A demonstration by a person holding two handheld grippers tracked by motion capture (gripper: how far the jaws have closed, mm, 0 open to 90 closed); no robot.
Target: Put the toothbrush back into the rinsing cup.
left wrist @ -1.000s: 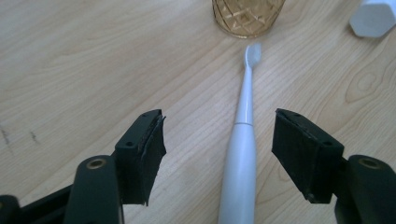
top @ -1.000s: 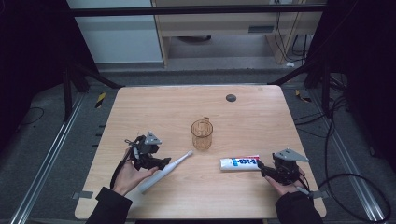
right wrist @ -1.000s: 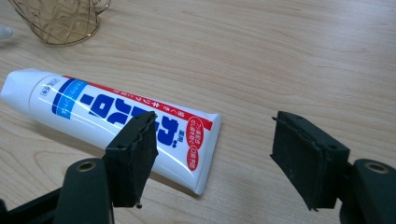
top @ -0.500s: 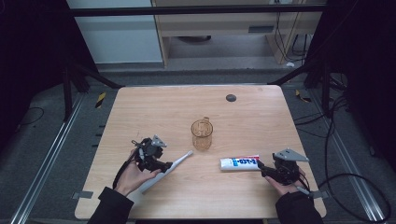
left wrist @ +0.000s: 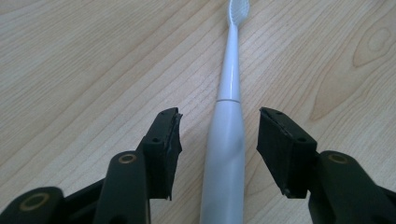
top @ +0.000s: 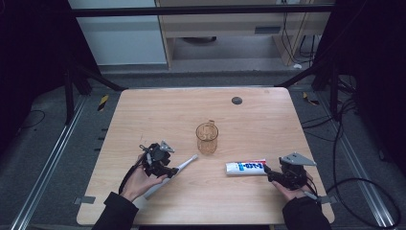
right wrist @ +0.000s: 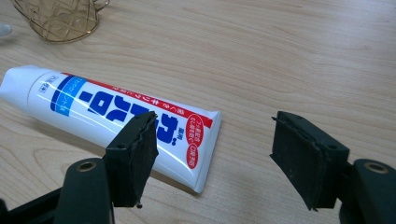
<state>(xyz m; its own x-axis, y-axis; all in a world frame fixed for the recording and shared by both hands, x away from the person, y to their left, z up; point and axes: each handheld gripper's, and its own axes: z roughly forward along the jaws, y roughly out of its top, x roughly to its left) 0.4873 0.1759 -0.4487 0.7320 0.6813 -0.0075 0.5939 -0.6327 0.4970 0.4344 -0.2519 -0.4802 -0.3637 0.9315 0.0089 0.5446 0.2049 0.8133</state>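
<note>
A white electric toothbrush (top: 184,165) lies slantwise on the wooden table (top: 158,115), its head towards a see-through amber mug (top: 207,138). My left gripper (top: 167,168) straddles its handle. In the left gripper view the handle (left wrist: 224,144) runs between the jaws with a gap on each side; my left gripper (left wrist: 219,116) is open and its jaws have just been closing. A white toothpaste tube (top: 245,166) with blue and red print lies right of the mug. My right gripper (top: 268,173) is open at its crimped end. In the right gripper view the tube (right wrist: 98,107) lies partly behind the left jaw of my right gripper (right wrist: 215,119).
A small dark round spot (top: 236,100) marks the far side of the table. The mug's base (right wrist: 60,16) shows beyond the tube's cap. Metal rails and cables run along the floor on both sides of the table.
The left gripper has edged to the right along the toothbrush handle, and its jaws stand narrower. The right gripper, tube and mug have stayed in place.
</note>
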